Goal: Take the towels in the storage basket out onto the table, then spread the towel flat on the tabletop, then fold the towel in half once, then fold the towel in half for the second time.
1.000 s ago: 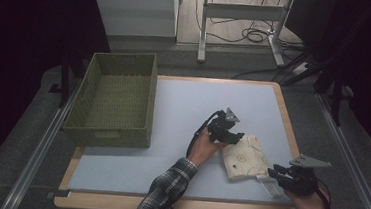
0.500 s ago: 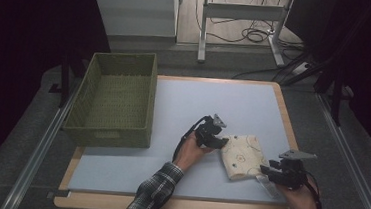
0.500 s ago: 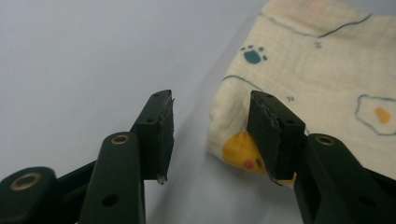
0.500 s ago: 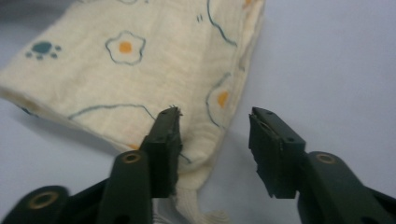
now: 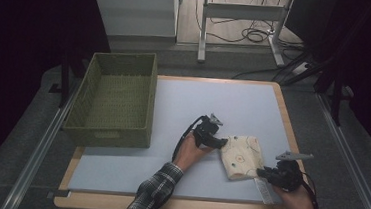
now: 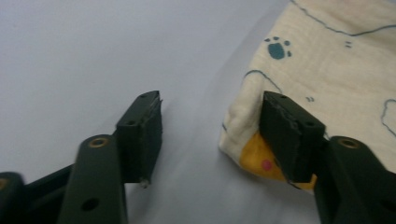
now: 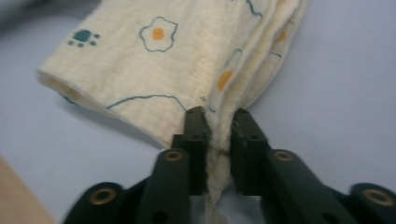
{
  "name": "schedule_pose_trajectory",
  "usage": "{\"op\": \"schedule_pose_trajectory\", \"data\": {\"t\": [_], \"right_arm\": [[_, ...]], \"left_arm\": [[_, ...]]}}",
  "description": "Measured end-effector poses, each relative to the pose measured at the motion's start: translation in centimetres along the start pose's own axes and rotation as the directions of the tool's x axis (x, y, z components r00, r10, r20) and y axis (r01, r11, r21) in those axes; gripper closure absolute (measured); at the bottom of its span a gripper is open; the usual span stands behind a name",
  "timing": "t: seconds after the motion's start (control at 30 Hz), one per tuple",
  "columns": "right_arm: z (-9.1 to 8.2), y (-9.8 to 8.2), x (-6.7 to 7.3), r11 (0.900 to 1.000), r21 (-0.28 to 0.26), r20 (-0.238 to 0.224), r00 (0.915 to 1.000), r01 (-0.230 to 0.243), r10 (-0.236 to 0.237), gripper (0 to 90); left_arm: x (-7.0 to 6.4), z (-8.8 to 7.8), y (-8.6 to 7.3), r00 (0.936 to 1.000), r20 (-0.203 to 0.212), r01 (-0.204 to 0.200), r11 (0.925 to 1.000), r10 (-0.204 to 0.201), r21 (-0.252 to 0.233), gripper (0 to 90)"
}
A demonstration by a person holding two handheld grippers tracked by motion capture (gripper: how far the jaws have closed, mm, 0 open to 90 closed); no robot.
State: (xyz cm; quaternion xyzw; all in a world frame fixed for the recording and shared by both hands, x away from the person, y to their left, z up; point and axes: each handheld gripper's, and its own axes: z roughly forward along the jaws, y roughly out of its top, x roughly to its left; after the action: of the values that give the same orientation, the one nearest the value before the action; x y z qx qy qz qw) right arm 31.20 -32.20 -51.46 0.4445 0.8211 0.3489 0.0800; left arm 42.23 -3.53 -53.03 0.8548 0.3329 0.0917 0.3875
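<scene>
Pinching only the near edge of the folded cloth (image 7: 177, 70) with your right gripper (image 7: 219, 126) is the main risk here: its jaws are nearly closed on a thin bunch of layers, and if you lift or pull now, the inner layers can slip out and the fold will open. The cloth lies on the blue-grey mat (image 5: 183, 109), at the right-front part, between your two hands and well apart from the green basket (image 5: 116, 99). Your left gripper (image 6: 210, 126) is open approx. half way and holds nothing; its jaws have just been opening, and the cloth corner lies between them, w/ one jaw resting at the edge of the corner and the other jaw on bare mat. If you close it there, it can catch only the top layer, or push the corner and wrinkle it. Pulling w/ both hands in different directions can also drag the cloth toward the wooden table edge (image 5: 180, 207). Hard to judge: how many layers the right jaws really have, because the underside is hidden. In the high view both grippers are small and dark, so the contact is not readable there. The far side of the cloth is cut off in both gripper views.
</scene>
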Motion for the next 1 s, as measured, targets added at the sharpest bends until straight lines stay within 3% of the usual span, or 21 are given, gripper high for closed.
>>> {"op": "schedule_pose_trajectory", "data": {"t": [0.07,0.13,0.2,0.3,0.5,0.63,1.0], "right_arm": [[0.0,-0.1,-0.4,1.0,-0.007,-0.028,0.9993,-0.026,0.026,81.7],[0.0,-0.4,-0.8,0.998,-0.029,-0.055,0.9967,-0.061,0.06,82.4],[0.0,-0.6,-0.9,0.996,-0.05,-0.065,0.9957,-0.07,0.066,82.5],[-0.1,-0.6,-0.7,0.997,-0.055,-0.056,0.9968,-0.059,0.056,82.5],[-0.5,0.0,-0.2,0.998,-0.06,-0.057,0.998,-0.031,0.027,82.4],[-0.7,0.3,0.0,0.997,-0.068,-0.065,0.9976,-0.027,0.022,82.4],[-1.0,1.2,0.9,0.996,-0.09,-0.107,0.9943,-0.004,-0.006,82.4]], "left_arm": [[0.0,-0.2,0.1,1.0,-0.006,0.002,1.0,-0.002,0.001,31.1],[0.0,-0.6,0.0,0.9999,0.013,0.004,1.0,-0.004,0.005,32.7],[0.1,-0.5,-0.1,0.999,0.044,0.008,0.9995,-0.01,0.03,39.5],[0.0,-0.4,-0.2,0.9953,0.092,0.029,0.9992,-0.031,0.029,51.0],[-0.3,-0.6,-0.2,0.9879,0.153,0.017,0.9989,-0.023,0.043,75.4],[-0.3,-0.9,-0.3,0.9875,0.155,0.024,0.9993,-0.028,0.03,82.6],[0.3,-3.2,0.1,0.9919,0.126,0.015,0.9999,-0.015,-0.005,83.2]]}}
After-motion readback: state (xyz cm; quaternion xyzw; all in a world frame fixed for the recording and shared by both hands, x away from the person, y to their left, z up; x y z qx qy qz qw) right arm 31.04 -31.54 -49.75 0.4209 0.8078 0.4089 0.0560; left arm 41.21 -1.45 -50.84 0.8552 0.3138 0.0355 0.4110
